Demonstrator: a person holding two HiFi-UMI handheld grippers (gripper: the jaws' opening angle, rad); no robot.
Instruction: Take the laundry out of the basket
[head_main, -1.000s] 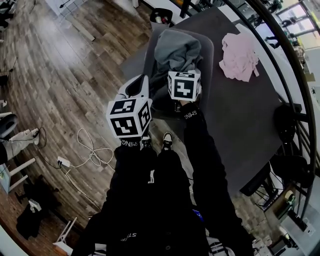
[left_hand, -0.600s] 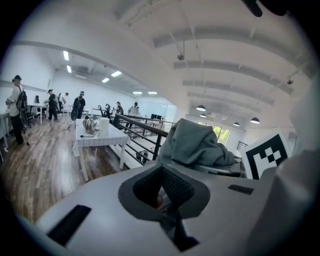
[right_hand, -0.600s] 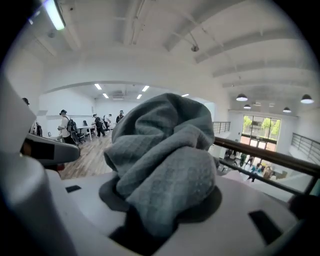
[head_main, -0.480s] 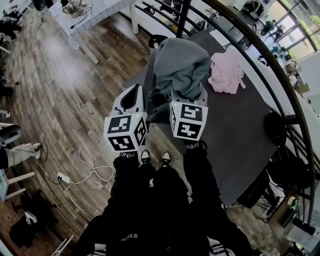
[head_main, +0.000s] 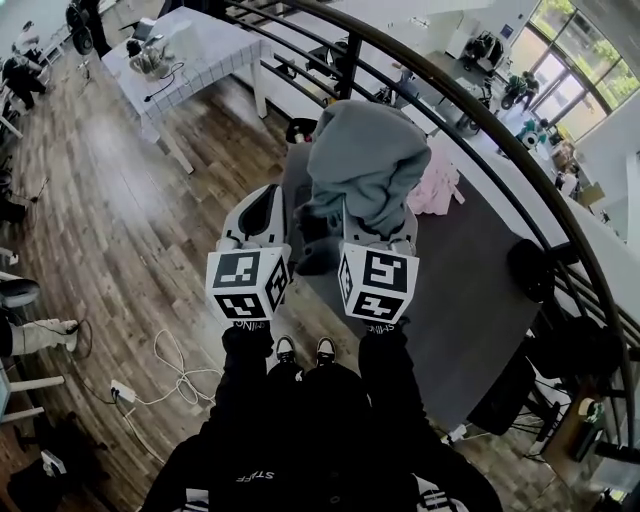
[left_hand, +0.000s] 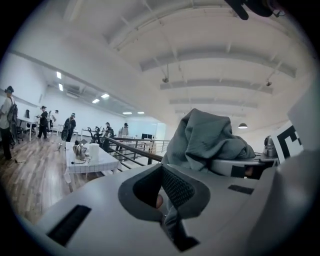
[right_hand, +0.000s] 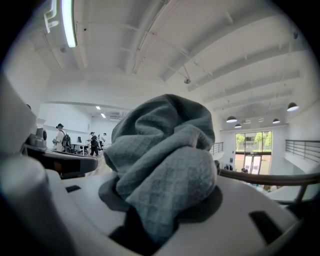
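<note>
Currently both grippers are raised in front of the person, over the basket (head_main: 291, 185).

Surroundings, head view, clock bearings taken from the grey garment (head_main: 362, 165):
- 3 o'clock: pink garment (head_main: 438, 190), crumpled on the dark desk (head_main: 480, 280), just beside the grey one
- 12 through 4 o'clock: curved dark railing (head_main: 470, 105) arcing beyond the desk
- 10 o'clock: white tiled table (head_main: 200, 60) on the wood floor (head_main: 110, 230), well apart
- 7 o'clock: white cable (head_main: 180, 365) looped on the floor, near the person's shoes (head_main: 286, 349)
- basket at the desk's left edge; cannot tell whether it stands on it. The lifted cloth covers most of its opening

Grey garment: bunched and clear of the basket, hanging off the gripper tips. Long axis runs 12 to 6 o'clock, with the rounded bulk at the 12 end and the gathered end at 6, at the fingers.

Right gripper (head_main: 378, 243): fingers part way apart and clamped on a thick wad of the grey garment, which swells over them and fills the middle of the right gripper view.

Left gripper (head_main: 260, 203): at 8 o'clock of the garment, fingers (left_hand: 180, 187) almost together, with a thin strip of the same grey cloth pinched low between them
</note>
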